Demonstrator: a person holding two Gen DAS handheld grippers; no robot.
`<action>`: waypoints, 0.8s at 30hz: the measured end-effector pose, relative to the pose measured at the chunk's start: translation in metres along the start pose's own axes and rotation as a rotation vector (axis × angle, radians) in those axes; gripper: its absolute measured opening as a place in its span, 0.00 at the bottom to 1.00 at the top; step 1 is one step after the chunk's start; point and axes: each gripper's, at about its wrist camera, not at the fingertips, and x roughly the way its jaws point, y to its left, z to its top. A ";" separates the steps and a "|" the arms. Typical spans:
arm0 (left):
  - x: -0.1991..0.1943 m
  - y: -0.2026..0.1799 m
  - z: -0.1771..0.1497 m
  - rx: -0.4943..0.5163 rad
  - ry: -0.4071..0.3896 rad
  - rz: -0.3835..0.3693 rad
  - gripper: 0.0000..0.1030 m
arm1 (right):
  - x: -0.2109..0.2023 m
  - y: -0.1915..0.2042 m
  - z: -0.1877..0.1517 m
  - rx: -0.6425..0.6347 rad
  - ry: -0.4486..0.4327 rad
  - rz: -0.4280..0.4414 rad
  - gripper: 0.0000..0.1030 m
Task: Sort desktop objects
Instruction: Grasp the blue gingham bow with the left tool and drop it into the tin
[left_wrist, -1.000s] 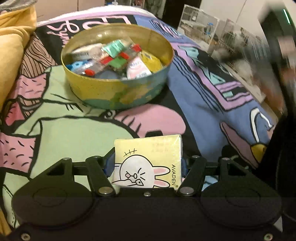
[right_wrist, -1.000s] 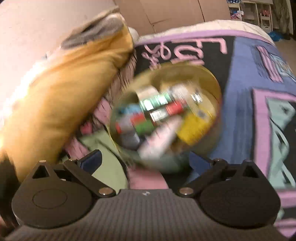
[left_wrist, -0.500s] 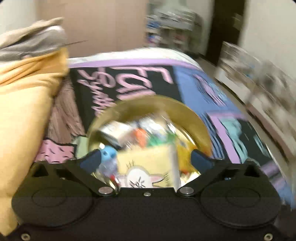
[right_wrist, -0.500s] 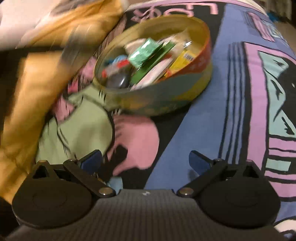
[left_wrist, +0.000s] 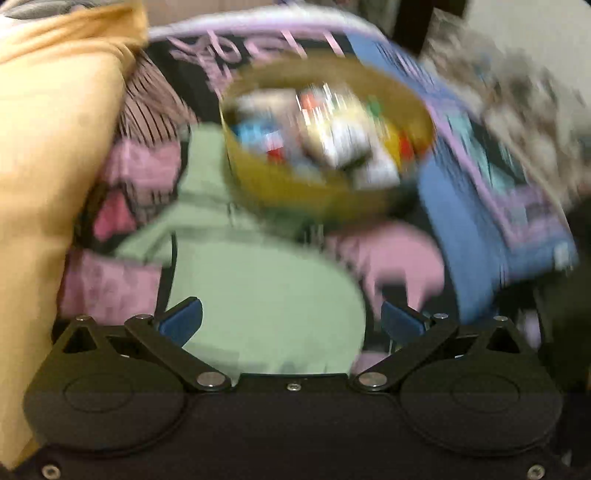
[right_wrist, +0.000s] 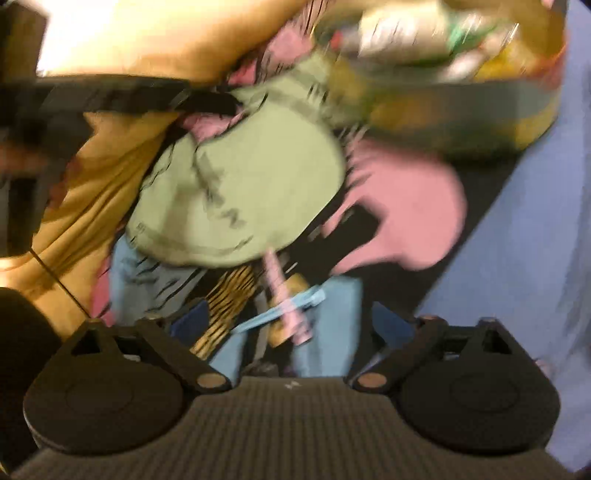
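Left gripper (left_wrist: 291, 319) sits at the bottom centre of its frame, jaws spread wide with nothing between the blue pads (left_wrist: 181, 322); only the green patch of the printed blanket (left_wrist: 258, 280) shows in the gap. Round yellow tin (left_wrist: 325, 184) stands on the blanket in the upper centre of the left wrist view, well apart from the fingertips. It holds a mixed heap of small packets (left_wrist: 343, 136); motion blur prevents identifying them singly. An orange-yellow cushion (left_wrist: 48, 155) fills the left edge of that frame, lying beside the blanket.

Right gripper (right_wrist: 291, 325) occupies the bottom centre of its frame, jaws likewise set wide and gripping nothing. Just ahead of its fingertips, low in the frame, lie several small items on the blanket: a pale blue clip (right_wrist: 280, 314), a pink stick-shaped item (right_wrist: 286, 299) crossing it, and a yellow-and-black striped piece (right_wrist: 225, 306) to their left. Whether these touch the pads cannot be determined because of blur. The tin (right_wrist: 461, 107) appears at the upper right of this view, the cushion (right_wrist: 110, 177) at the left.
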 end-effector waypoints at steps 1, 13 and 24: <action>-0.002 -0.002 -0.011 0.039 0.018 -0.012 1.00 | 0.005 0.003 0.000 -0.002 0.006 -0.012 0.89; 0.003 -0.094 -0.074 0.623 0.277 -0.351 1.00 | 0.030 0.034 -0.012 -0.193 -0.037 -0.242 0.39; 0.064 -0.150 -0.117 0.858 0.387 -0.223 0.95 | -0.031 -0.014 0.007 0.050 -0.203 -0.102 0.06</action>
